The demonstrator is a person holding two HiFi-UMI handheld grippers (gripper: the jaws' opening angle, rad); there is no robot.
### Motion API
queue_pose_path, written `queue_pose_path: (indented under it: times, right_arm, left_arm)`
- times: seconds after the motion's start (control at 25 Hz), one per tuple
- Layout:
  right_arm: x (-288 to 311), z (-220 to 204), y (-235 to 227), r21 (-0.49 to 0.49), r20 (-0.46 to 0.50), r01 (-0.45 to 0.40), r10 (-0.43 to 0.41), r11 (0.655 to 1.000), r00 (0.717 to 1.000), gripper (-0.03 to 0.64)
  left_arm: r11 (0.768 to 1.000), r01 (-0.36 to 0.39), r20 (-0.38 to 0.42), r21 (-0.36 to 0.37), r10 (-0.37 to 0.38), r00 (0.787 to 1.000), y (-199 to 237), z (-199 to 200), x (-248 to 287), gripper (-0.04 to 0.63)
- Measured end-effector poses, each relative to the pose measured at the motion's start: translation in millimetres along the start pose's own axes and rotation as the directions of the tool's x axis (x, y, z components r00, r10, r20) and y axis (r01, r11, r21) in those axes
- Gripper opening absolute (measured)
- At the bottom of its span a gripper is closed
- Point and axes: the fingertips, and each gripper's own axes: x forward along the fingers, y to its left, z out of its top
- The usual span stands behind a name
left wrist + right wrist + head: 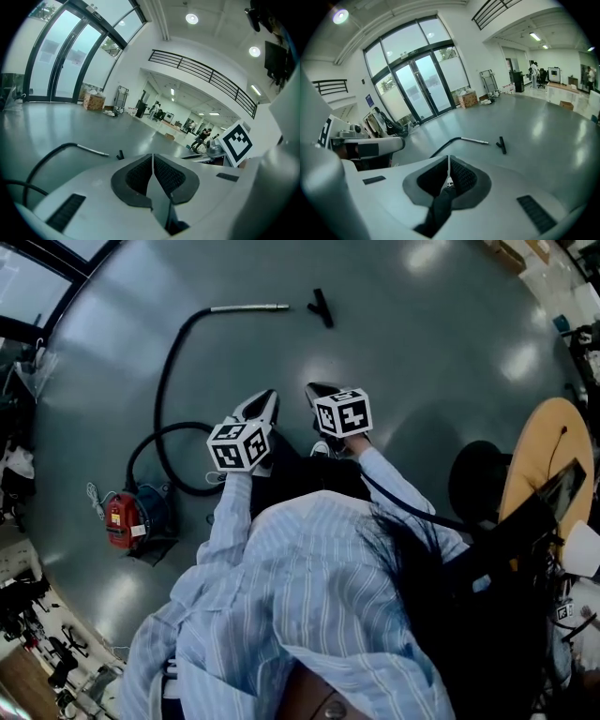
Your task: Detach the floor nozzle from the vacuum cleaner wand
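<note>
The black floor nozzle (322, 307) lies on the grey floor, a small gap apart from the tip of the silver wand (248, 307). A black hose (167, 381) curves from the wand back to the red vacuum body (122, 519). My left gripper (267, 401) and right gripper (314, 390) are held side by side in the air, well short of the nozzle, both shut and empty. The left gripper view shows the wand (93, 151) and nozzle (120, 154) beyond the shut left gripper (153, 161). The right gripper view shows the wand (474, 140) and nozzle (502, 144) beyond the shut right gripper (449, 168).
A round wooden tabletop (548, 456) and a dark round stool (478, 479) stand at the right. Glass doors (417, 89) and cardboard boxes (93, 101) line the far wall. People stand far off in the hall. Equipment clutters the left edge (19, 465).
</note>
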Motion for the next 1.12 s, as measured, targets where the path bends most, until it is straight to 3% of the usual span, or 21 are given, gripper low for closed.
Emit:
queue_pose_path:
  times: [0.48, 1.12]
  right_arm:
    - [13.1, 21.3, 25.4, -0.015, 0.021, 0.012, -0.011, 1.000, 1.000, 0.021]
    - [28.2, 5.5, 63.3, 0.030, -0.020, 0.026, -0.026, 0.999, 0.999, 0.021]
  left_arm:
    - [0.998, 0.029, 0.007, 0.064, -0.030, 1.000, 16.5, 29.8, -15.7, 0.018]
    - [0.997, 0.056, -0.041, 0.051, -0.054, 0.998, 43.8, 20.5, -44.6, 0.018]
